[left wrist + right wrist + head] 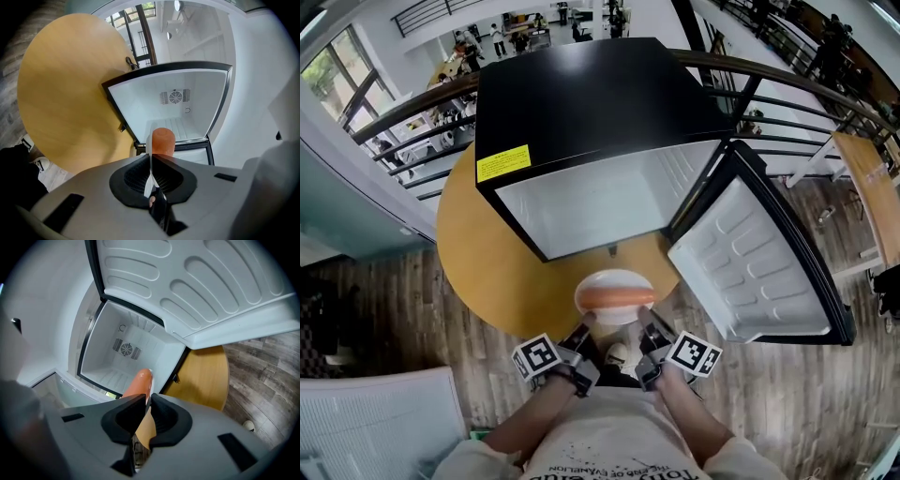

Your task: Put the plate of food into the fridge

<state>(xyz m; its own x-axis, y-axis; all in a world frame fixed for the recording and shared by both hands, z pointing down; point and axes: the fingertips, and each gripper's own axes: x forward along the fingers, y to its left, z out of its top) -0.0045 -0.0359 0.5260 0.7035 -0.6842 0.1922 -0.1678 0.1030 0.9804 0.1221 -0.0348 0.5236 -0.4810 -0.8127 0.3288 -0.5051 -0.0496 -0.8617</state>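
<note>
Plate (614, 276) (one sausage (616, 298)) clamped by left hand-held gripper (585, 330), right hand-held gripper (646, 327).

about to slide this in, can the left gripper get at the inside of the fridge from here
Probably yes: the door stands wide open, and nothing shows between the left gripper, shut on the plate, and the fridge opening ahead.

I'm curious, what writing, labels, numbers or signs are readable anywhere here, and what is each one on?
Yellow label on the fridge top: black print, too small to read.
Shirt print: upside down, cut off by the picture edge, unreadable.
Marker cubes: black-and-white square patterns, no words.
Plate and fridge inside: no text.
</note>
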